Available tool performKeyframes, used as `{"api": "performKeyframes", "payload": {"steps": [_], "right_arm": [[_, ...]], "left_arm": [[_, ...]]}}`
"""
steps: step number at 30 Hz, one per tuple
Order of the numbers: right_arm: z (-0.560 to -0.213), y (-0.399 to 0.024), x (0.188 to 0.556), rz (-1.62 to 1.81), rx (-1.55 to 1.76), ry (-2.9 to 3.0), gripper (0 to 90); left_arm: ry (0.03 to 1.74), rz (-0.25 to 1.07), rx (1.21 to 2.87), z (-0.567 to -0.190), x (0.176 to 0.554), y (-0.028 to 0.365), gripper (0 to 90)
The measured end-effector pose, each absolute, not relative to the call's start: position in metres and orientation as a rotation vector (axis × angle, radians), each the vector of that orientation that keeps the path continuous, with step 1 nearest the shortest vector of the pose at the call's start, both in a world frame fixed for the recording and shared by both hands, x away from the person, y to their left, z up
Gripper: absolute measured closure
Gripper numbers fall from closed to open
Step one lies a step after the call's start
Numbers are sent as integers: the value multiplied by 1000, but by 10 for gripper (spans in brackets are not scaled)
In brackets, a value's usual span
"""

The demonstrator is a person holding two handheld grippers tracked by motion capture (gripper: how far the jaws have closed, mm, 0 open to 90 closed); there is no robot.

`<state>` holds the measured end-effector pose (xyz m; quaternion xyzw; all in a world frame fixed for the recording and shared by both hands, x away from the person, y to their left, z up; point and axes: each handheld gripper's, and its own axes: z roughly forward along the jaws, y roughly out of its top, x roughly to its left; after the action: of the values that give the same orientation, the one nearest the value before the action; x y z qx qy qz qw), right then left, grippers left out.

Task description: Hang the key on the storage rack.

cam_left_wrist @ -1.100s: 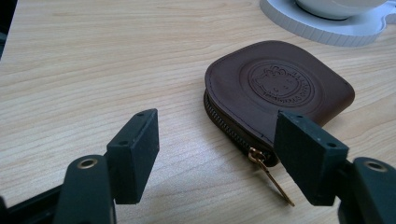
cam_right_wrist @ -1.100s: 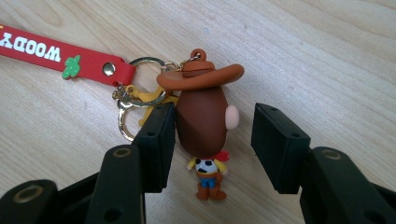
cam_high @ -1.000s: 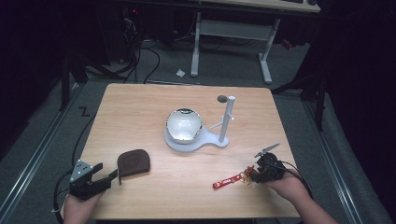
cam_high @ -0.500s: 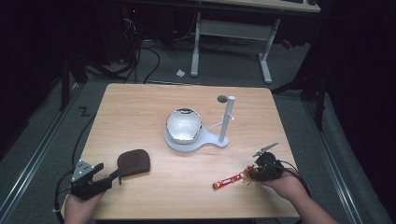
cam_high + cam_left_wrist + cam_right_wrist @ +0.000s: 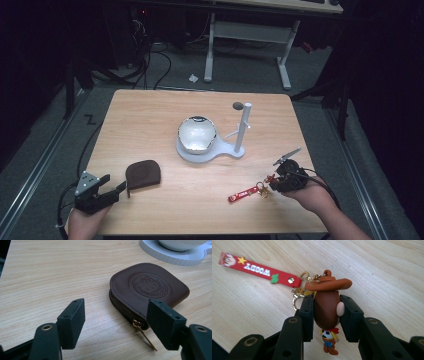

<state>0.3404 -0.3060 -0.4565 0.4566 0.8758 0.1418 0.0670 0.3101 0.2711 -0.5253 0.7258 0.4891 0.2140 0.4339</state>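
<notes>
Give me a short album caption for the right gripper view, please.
Right claw clamped on the brown-hatted cowboy figurine keychain, its red rubber strap trailing across the pale wooden table.

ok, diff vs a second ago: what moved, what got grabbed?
The right gripper has just closed its jaws on the cowboy figure keychain, pads pressing both sides of the head. In the high view it shows barely any shift; the red strap lies on the table. Unchanged: left gripper open in front of the brown zip pouch, white stand with bowl in place.
</notes>
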Motion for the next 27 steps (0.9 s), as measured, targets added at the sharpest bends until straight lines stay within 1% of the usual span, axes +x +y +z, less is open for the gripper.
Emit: {"api": "performKeyframes", "payload": {"steps": [4,7,9,12,27], "right_arm": [[-451,-306,339,428,1370,2642,665],[-439,-303,336,411,1406,2639,665],[-436,-304,337,426,1355,2656,665],[-422,-302,336,415,1323,2661,666],[-380,-297,334,402,1278,2631,666]], "left_arm": [[1216,534,1810,-525,310,271,316],[1216,534,1810,-525,310,270,316],[1216,535,1810,-525,310,270,316],[1216,535,1807,-525,310,270,316],[1203,534,1821,-525,311,268,316]]}}
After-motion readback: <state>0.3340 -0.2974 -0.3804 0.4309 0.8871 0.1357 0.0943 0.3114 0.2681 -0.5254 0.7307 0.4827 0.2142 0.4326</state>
